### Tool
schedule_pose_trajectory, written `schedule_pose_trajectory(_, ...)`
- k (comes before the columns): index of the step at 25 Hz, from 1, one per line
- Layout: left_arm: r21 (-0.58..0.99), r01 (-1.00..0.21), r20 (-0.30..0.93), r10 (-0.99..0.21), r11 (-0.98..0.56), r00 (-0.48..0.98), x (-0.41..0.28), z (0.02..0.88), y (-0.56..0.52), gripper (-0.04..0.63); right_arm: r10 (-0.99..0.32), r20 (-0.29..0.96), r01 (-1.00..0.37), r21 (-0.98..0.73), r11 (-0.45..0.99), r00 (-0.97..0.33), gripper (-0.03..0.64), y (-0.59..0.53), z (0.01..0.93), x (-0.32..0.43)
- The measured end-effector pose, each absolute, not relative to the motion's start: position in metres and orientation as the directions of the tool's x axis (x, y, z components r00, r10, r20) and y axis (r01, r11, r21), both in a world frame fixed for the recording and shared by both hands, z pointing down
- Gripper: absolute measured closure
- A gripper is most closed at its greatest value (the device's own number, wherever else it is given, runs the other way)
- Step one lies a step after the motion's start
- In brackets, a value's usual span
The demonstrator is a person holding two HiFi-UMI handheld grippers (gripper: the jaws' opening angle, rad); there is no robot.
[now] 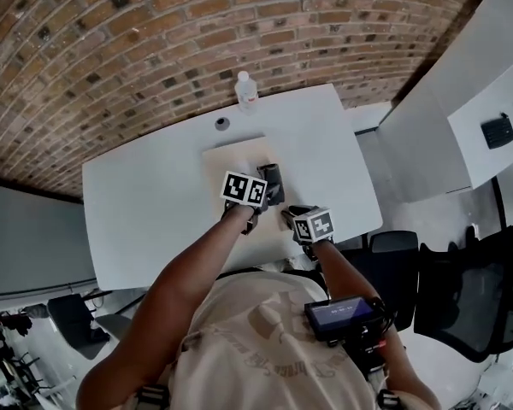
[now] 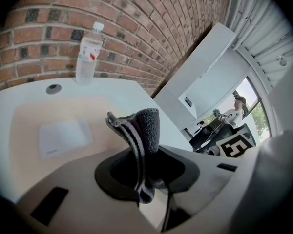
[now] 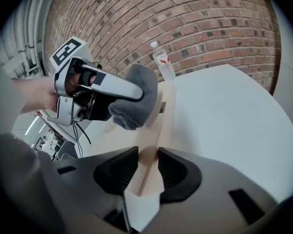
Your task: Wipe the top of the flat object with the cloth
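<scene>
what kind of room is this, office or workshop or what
Most likely an office or meeting room: a white table stands against a brick wall, and black office chairs sit beside it.

A pale tan flat board (image 1: 232, 155) lies level near the white worktop's (image 1: 145, 212) far edge, its near edge pinched by the right gripper (image 3: 144, 167). A grey towelling cloth (image 2: 142, 128) – pale-striped, bunched – stands clamped in the left gripper (image 2: 145, 173).
</scene>
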State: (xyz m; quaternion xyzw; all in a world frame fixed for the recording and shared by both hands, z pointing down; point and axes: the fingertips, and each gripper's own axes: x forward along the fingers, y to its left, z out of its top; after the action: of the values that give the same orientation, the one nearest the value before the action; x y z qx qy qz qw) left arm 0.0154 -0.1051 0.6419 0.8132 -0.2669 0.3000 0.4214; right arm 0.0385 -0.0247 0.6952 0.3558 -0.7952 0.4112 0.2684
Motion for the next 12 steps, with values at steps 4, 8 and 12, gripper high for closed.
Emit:
schedule_pose_trajectory(4,0.542,-0.683,0.728,-0.132,-0.490,0.673,0.038,0.659,-0.103,0.491,-0.341,0.695,-0.763,-0.486,0.427,-0.633,0.476,-0.024,0.697,0.041)
schedule_pose_trajectory(8,0.476,-0.725,0.791,-0.118,-0.497,0.600,0.036,0.676,-0.105,0.491,-0.336,0.683,-0.748,-0.489,0.449,-0.648,0.476,-0.027,0.697,0.041)
schedule_pose_trajectory(12,0.424,-0.743,0.822,-0.125,-0.518,0.556,0.019,0.677,-0.101,0.491,-0.327,0.684,-0.740,-0.480,0.471,-0.652,0.472,-0.023,0.698,0.044)
